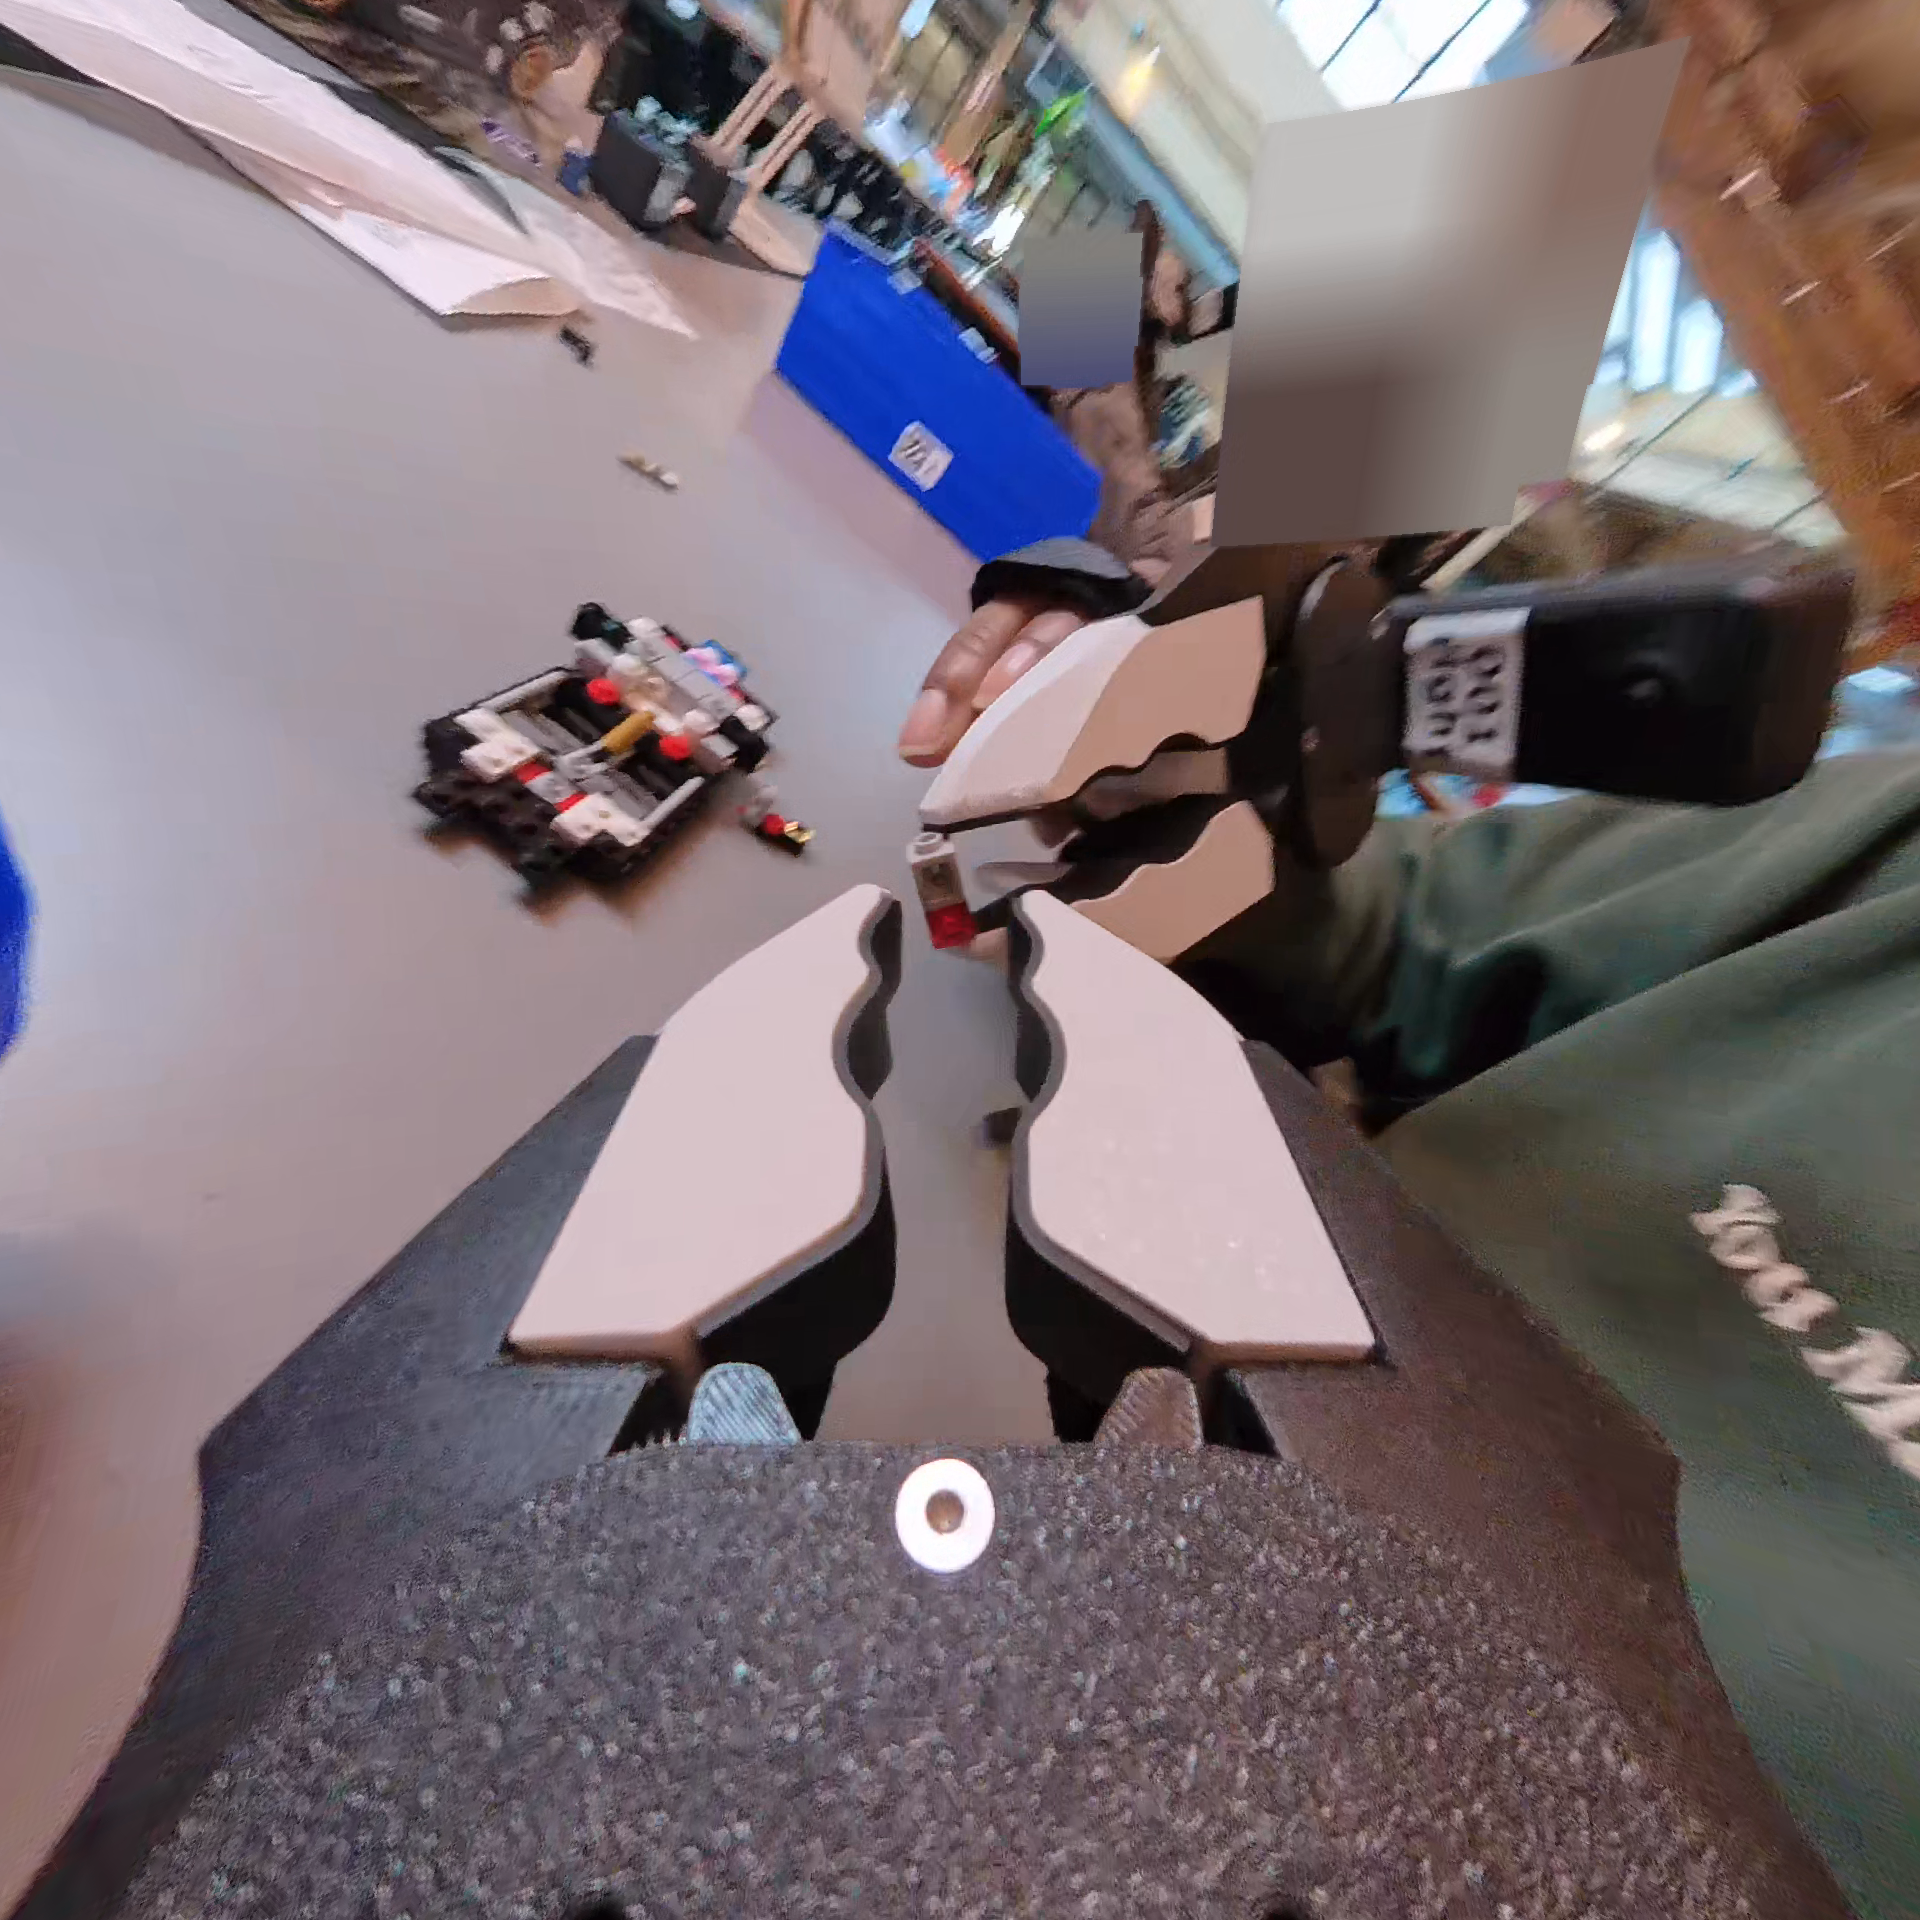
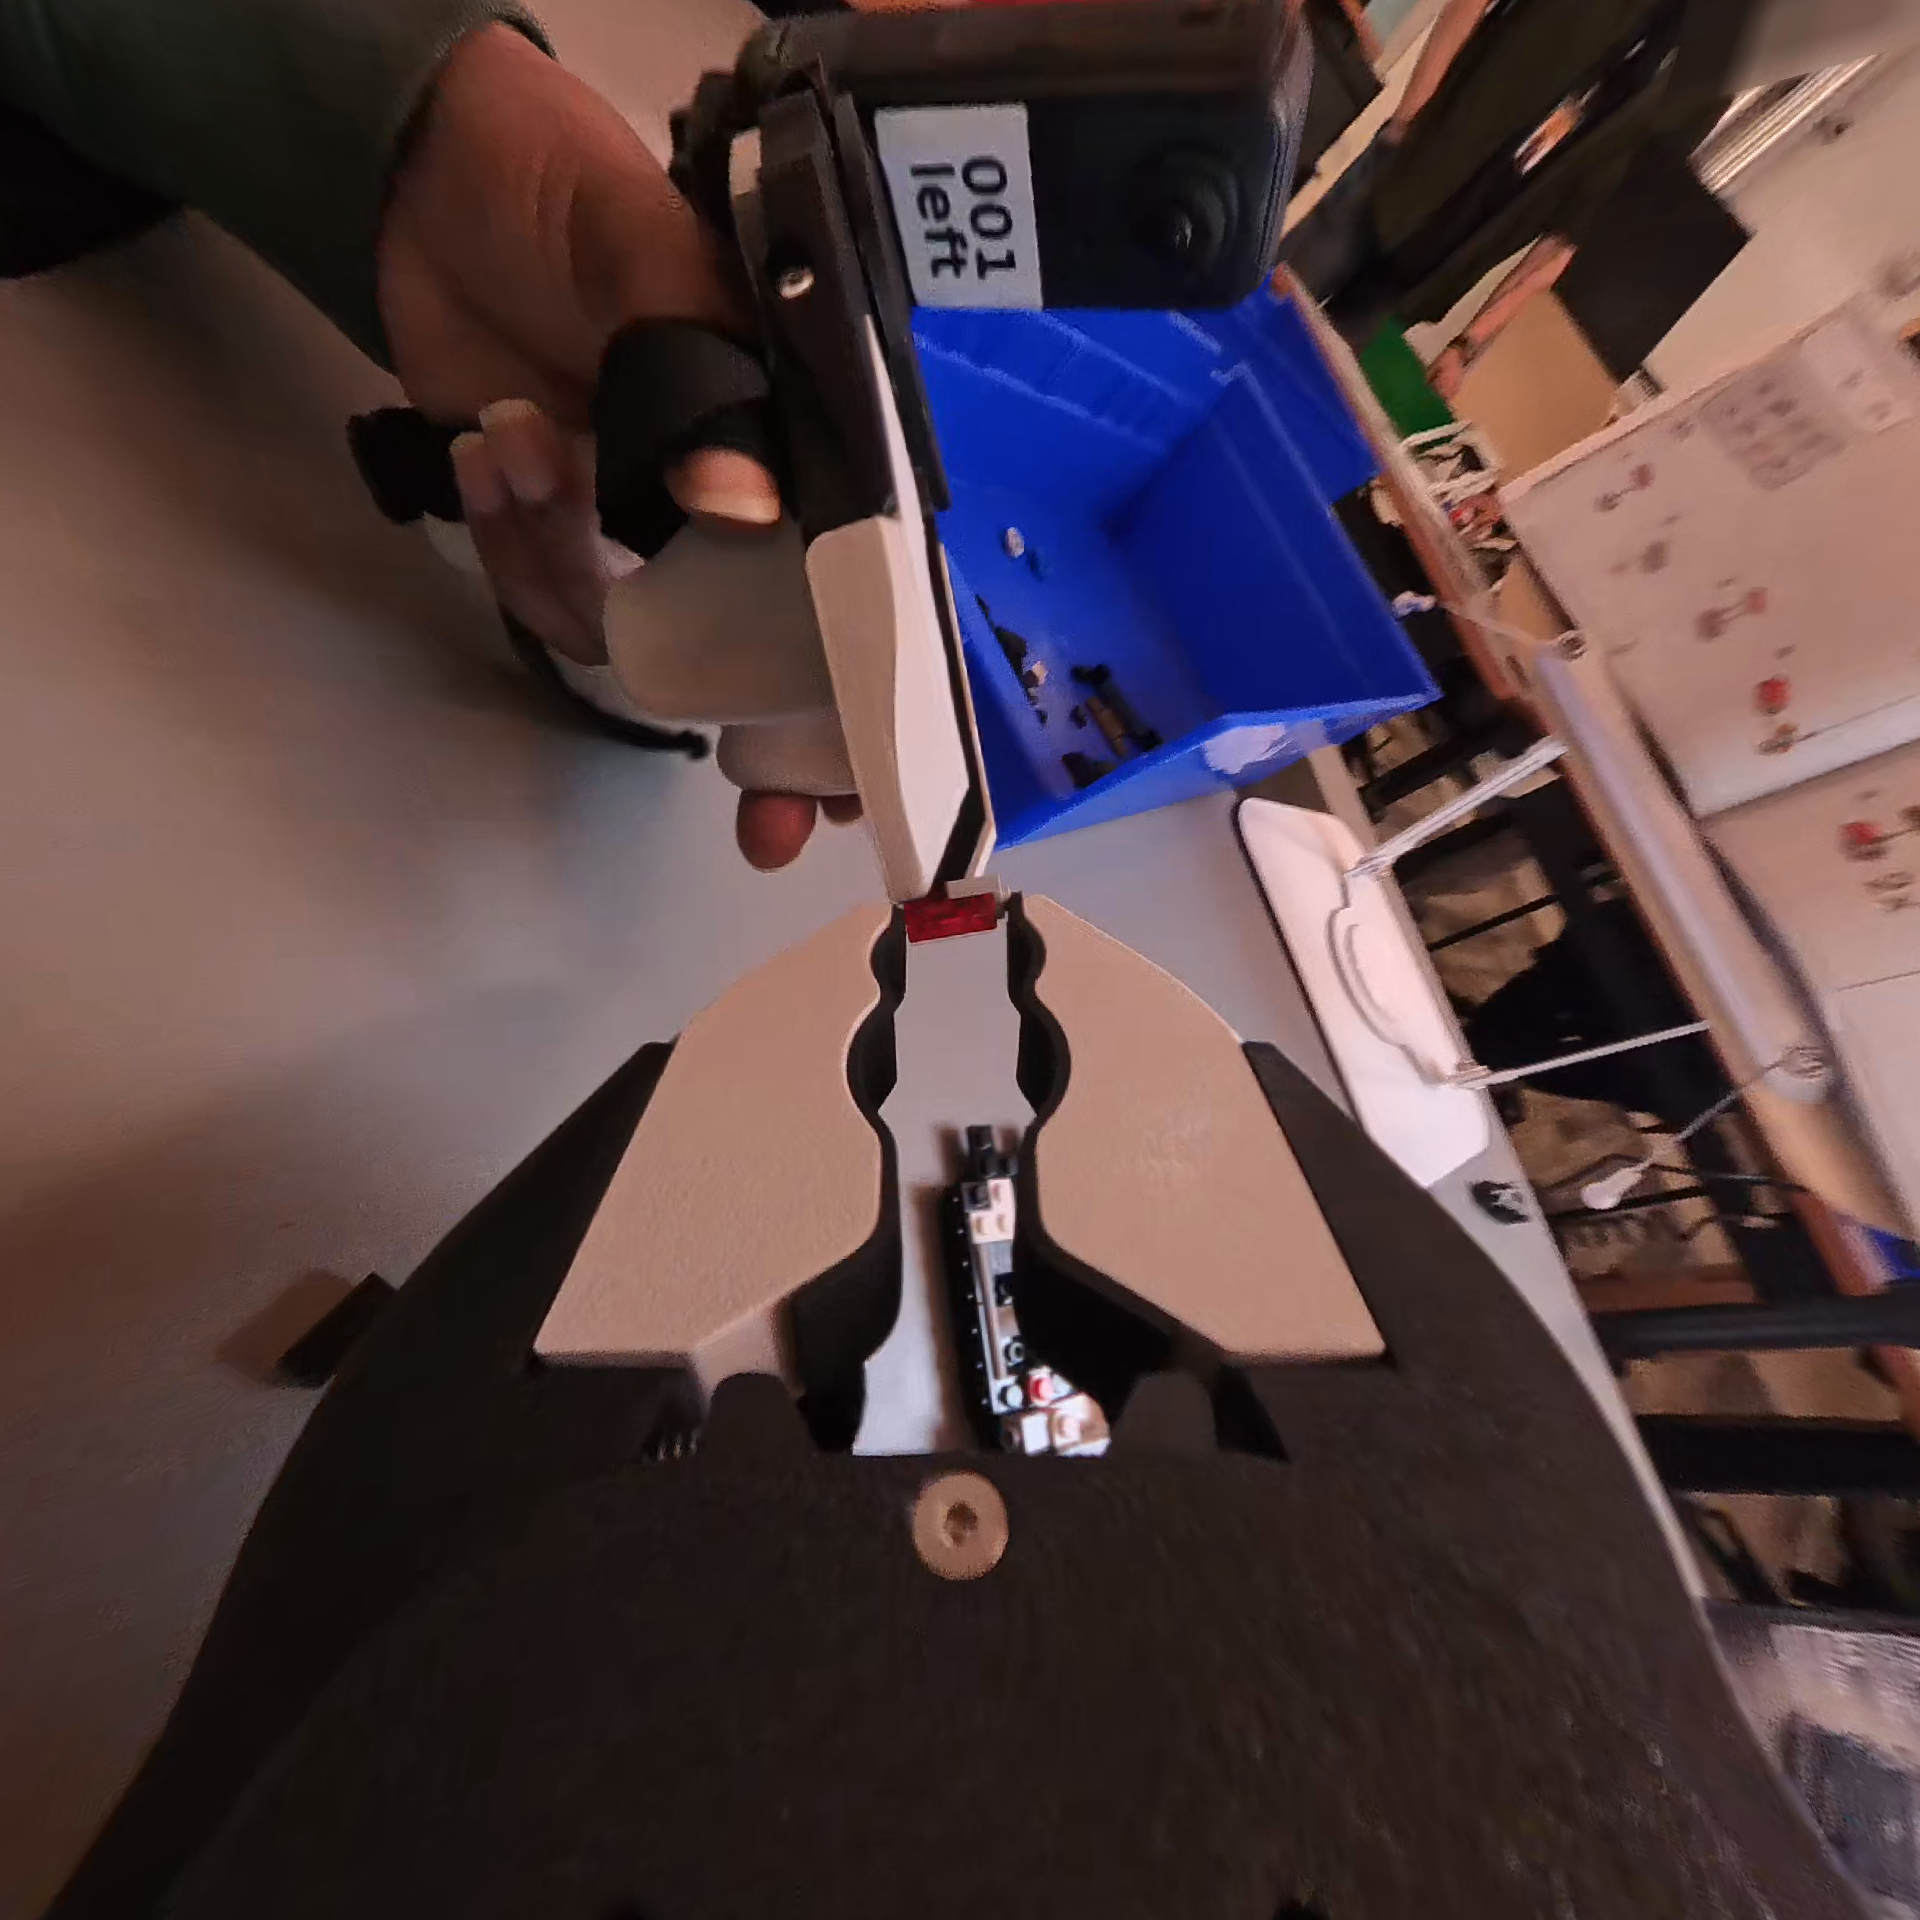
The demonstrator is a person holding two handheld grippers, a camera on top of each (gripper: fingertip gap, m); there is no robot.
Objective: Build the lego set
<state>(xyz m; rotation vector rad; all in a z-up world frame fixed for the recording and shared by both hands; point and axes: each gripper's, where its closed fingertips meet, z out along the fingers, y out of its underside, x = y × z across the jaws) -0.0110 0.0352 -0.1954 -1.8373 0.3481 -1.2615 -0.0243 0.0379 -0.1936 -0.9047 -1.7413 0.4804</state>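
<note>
Above the grey bench (image 1: 260, 520), mid-air: 1 small brick stack (image 1: 940, 894) (image 2: 948, 921), grey/white piece on a red piece.

- Right gripper (image 2: 951, 914) (image 1: 961, 842): fingers clenched on the stack. In the right wrist view the red piece spans the gap and touches both tips. Held by a hand (image 1: 977, 665) w/ a black strap and a green sleeve (image 1: 1558, 935).
- Left gripper (image 1: 956, 914) (image 2: 940, 883): fingers released, apart. The stack sits at the tips, between them and slightly fwd, w/ a gap on each side. It meets the right gripper roughly at a right angle, tip to tip. Held by the other hand (image 2: 540, 312).
- Brick model (image 1: 592, 748) (image 2: 997, 1299): black/white/red, flat on the bench, well apart from the stack, below the right gripper.
- Loose bits (image 1: 774, 821): just beside the model.
- Blue bin (image 2: 1247, 582) (image 1: 914, 384): on the bench beyond the grippers, a few small dark parts (image 2: 1101, 707) inside.
- White paper sheets (image 1: 364, 187): far end of the bench.
</note>
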